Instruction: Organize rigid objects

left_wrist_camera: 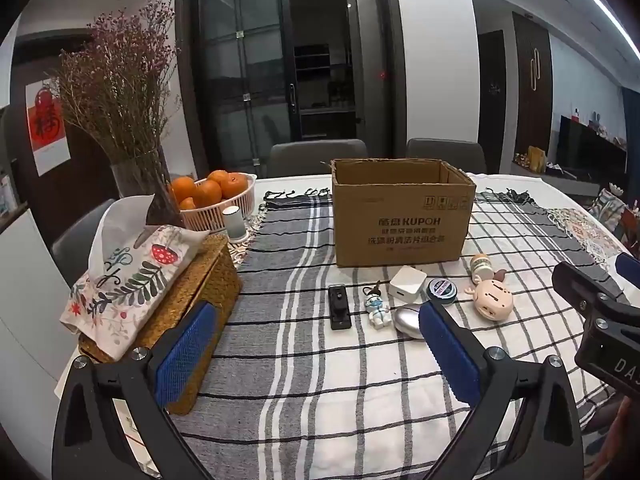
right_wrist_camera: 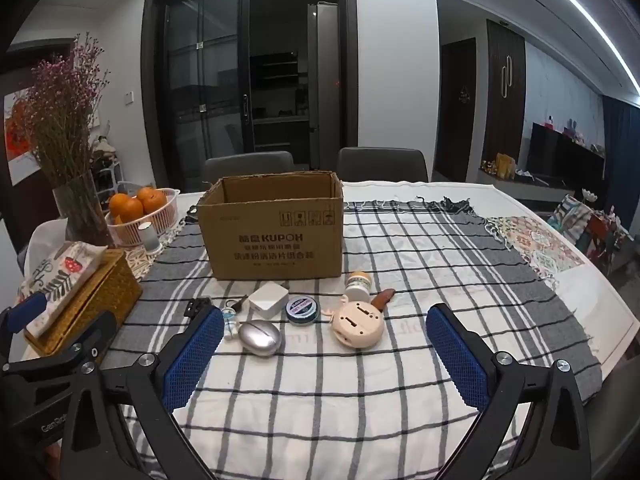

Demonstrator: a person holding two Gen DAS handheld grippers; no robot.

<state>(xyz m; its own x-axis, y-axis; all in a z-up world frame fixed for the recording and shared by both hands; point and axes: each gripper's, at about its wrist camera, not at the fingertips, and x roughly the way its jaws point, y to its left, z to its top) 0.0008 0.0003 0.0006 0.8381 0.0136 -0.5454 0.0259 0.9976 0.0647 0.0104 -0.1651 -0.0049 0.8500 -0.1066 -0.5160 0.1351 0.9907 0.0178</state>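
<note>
- We judge the task barely begun — the box [right_wrist_camera: 276,224] stands open at mid-table, and what we see of its inside looks empty, though its floor is hidden.
- Our left gripper [left_wrist_camera: 316,344] and right gripper [right_wrist_camera: 324,344] both hang with jaws spread wide, holding nothing.
- All the small items lie on the cloth [right_wrist_camera: 400,360] just before the box: remote [left_wrist_camera: 340,307], astronaut figure [left_wrist_camera: 377,309], white charger [right_wrist_camera: 268,298], silver case [right_wrist_camera: 260,338], tin [right_wrist_camera: 304,309], bottle [right_wrist_camera: 358,285] and pink toy [right_wrist_camera: 359,327].
- Left to do — everything, as we read it; each piece still needs lifting into the box.
</note>
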